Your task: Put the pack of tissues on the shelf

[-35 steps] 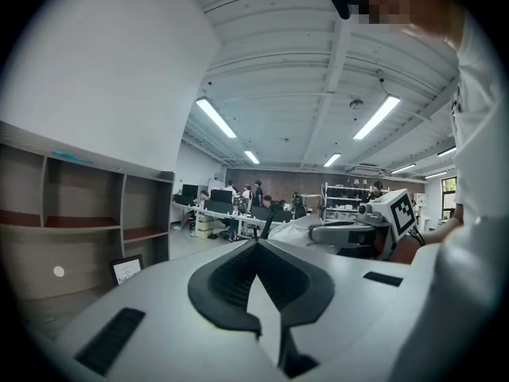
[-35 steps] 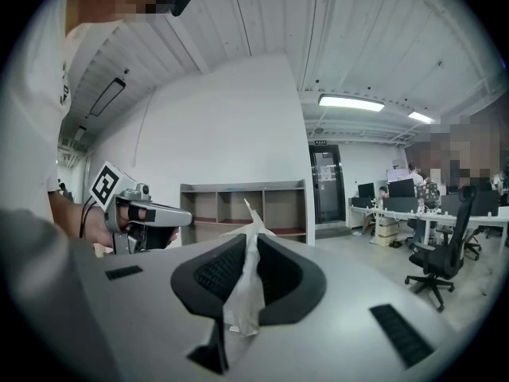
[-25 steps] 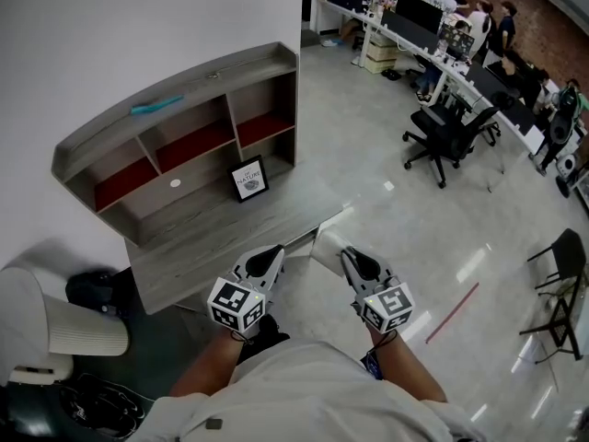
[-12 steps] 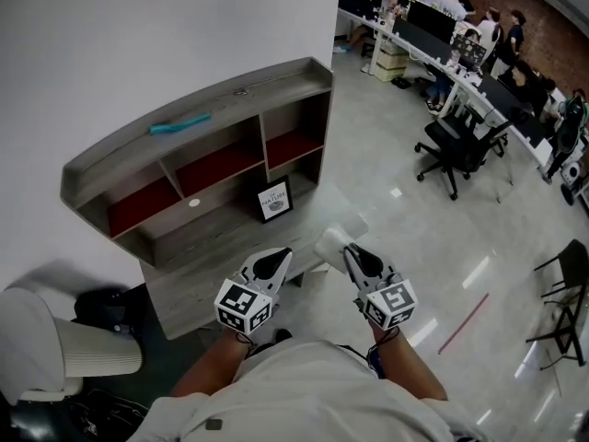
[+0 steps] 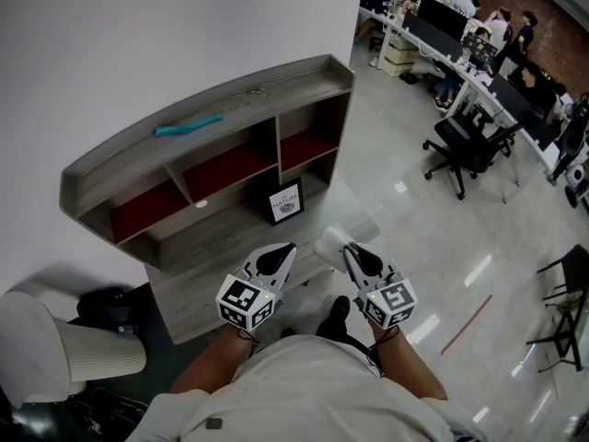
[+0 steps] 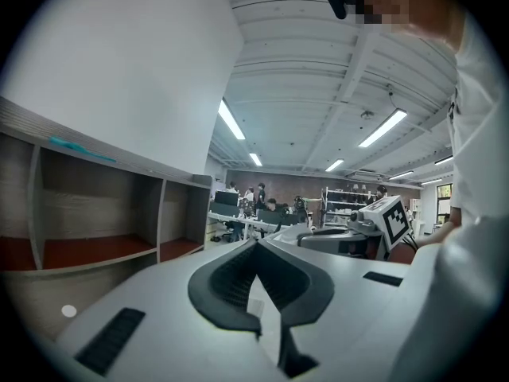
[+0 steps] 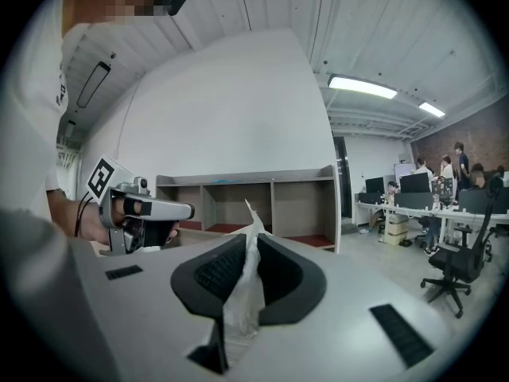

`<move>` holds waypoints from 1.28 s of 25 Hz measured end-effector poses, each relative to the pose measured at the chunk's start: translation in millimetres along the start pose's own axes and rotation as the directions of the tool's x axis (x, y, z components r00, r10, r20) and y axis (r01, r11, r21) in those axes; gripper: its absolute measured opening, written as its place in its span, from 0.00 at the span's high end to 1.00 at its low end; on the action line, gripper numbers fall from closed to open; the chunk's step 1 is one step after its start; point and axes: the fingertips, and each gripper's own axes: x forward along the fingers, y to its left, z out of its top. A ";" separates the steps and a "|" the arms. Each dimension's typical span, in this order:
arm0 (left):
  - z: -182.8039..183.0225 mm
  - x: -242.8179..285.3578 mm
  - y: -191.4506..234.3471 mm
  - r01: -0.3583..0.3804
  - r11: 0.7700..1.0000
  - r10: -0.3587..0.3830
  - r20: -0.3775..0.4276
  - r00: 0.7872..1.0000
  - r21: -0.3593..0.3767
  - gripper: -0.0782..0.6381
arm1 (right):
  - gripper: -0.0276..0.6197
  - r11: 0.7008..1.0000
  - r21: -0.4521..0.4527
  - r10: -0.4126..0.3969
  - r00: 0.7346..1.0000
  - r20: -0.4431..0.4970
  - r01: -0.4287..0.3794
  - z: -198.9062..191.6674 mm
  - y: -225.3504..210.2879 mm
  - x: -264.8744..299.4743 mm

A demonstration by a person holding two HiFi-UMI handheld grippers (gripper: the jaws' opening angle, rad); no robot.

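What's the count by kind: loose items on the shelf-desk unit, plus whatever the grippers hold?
Teal object on the shelf top: 1
Framed picture on the desk surface: 1
Small white disc on the desk surface: 1
Pack of tissues, clamped in the right gripper: 1
Total: 4

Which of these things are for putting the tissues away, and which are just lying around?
For the job: pack of tissues, held by the right gripper; shelf.
Just lying about: teal object on top of the shelf; framed picture; black office chair.
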 end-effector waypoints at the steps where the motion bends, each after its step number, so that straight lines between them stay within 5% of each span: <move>1: -0.3 2.6 4.0 -0.004 1.000 0.004 -0.001 1.000 0.001 0.87 | 0.87 1.000 0.000 0.004 1.000 0.000 -0.004 -0.2 -2.2 5.0; 32: 12.7 173.7 105.1 -0.266 0.963 0.267 0.002 0.964 -0.046 0.87 | 0.87 0.966 -0.027 0.257 0.965 -0.040 -0.259 9.5 -180.7 156.2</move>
